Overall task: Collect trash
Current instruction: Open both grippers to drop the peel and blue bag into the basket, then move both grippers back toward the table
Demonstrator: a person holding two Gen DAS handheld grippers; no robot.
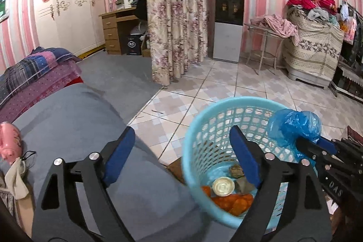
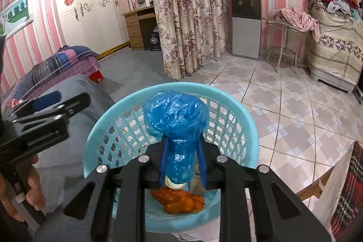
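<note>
A light blue plastic mesh basket (image 1: 192, 128) stands on the floor beside the grey bed; it also shows in the right wrist view (image 2: 247, 119). Inside lie orange peels (image 1: 236, 202), a round white lid (image 1: 223, 185) and brown scraps. My right gripper (image 2: 182, 151) is shut on a crumpled blue plastic bag (image 2: 175, 119) and holds it above the basket's opening. In the left wrist view the bag (image 1: 295, 124) hangs over the basket's right rim. My left gripper (image 1: 181, 151) is open and empty, over the basket's left rim and the bed edge.
A grey bed (image 1: 79, 128) lies left with folded quilts (image 1: 34, 74) and a pink piggy bank (image 1: 10, 142). A floral curtain (image 1: 177, 26), a water dispenser (image 1: 229, 22), a small glass table (image 1: 265, 47) and a covered pile (image 1: 315, 49) stand behind on tiled floor.
</note>
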